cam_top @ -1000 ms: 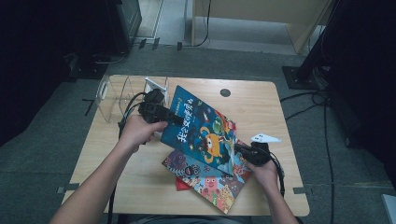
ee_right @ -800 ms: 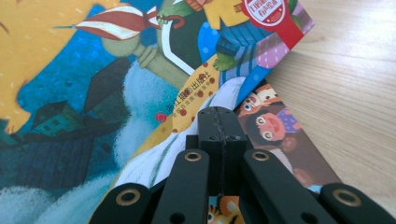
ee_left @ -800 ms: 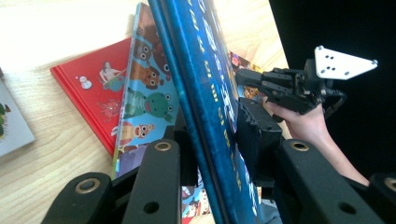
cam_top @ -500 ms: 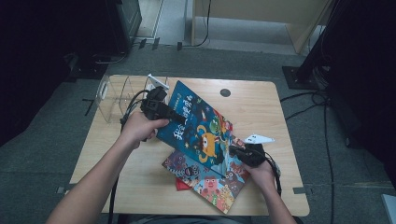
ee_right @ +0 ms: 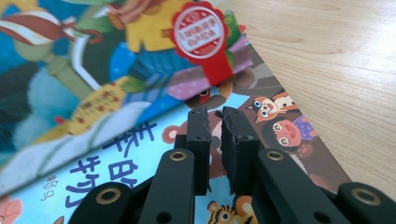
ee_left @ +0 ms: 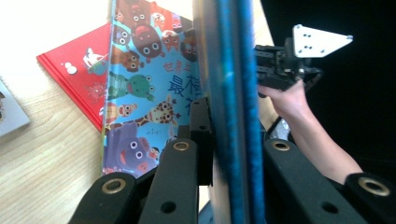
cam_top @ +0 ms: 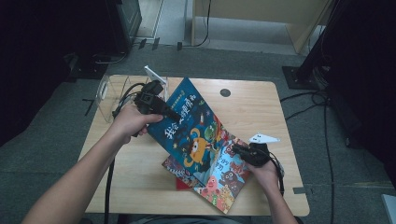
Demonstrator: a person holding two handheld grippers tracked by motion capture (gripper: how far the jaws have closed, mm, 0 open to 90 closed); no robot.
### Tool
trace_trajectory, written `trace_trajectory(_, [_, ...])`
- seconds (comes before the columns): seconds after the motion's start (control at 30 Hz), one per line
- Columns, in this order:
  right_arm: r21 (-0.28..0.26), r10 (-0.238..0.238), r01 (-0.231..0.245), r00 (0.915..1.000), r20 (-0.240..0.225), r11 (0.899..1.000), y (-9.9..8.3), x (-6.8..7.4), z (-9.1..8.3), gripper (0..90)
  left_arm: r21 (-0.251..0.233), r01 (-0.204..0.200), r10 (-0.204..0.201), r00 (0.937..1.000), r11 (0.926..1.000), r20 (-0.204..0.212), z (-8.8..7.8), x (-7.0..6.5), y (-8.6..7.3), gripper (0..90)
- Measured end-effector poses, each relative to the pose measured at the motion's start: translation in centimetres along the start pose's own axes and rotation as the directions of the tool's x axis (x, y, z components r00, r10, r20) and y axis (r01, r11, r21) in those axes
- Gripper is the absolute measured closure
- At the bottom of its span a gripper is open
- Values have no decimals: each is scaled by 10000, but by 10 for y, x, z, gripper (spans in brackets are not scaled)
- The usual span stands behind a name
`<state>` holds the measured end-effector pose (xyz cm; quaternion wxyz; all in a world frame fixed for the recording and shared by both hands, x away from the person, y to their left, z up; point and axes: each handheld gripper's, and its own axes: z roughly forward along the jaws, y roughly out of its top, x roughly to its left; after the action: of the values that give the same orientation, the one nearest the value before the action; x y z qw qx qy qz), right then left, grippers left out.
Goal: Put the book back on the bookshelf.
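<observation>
The left tool [cam_top: 164,108] sits at the upper left of the high view, in the person's left hand [cam_top: 128,122], and is clamped on the left edge of a large dark-blue picture book with an orange cartoon creature on its cover [cam_top: 189,126]; its jaws have just been closing further. In the left gripper view this book stands edge-on, a blue spine running up the centre of the frame with one black jaw pressed against each side. The book is tilted, its gripped edge raised off the light wooden worktop [cam_top: 252,107] and its lower right corner resting on the stack beneath. That stack lies in the lower centre of the high view: a light-blue picture book covered with cartoon animals [cam_top: 224,175] on top, and a red hardback book [ee_left: 77,70] under it, whose corner shows at the left of the left gripper view. The right tool [cam_top: 238,150] lies at the centre right of the high view, held in the right hand [cam_top: 264,173], just beside the lower right corner of the dark-blue book. In the right gripper view its jaws stand slightly apart with nothing between them, having just been opening, and they hover over the light-blue book close to the dark-blue book's edge. A clear plastic stand [cam_top: 108,93] stands at the worktop's upper left corner.
</observation>
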<state>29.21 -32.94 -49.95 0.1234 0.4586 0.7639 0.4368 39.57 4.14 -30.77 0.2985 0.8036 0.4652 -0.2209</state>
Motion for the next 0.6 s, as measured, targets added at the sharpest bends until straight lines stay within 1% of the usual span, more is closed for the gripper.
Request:
trace_trajectory(0.03, [15,-16,16,10000,-8,10000,0,0,0,811,-68,-17,17,10000,10000,68,-5,-1,-2,823])
trace_trajectory(0.1, [48,-34,34,10000,-24,10000,0,1,1,808,-136,-225,223,9996,9997,-151,-12,-6,-5,825])
trace_trajectory(0.3, [54,-122,123,9999,-15,9999,2,3,3,782,-36,-331,327,9973,9994,-654,-29,-10,-16,824])
trace_trajectory(0.43, [-33,-218,218,9997,125,9998,3,4,5,726,12,-183,184,9968,9998,-773,-39,-8,-28,822])
trace_trajectory(0.6, [-275,-413,423,9986,336,9987,4,5,7,659,-234,109,-128,9965,9997,-830,-54,1,-47,820])
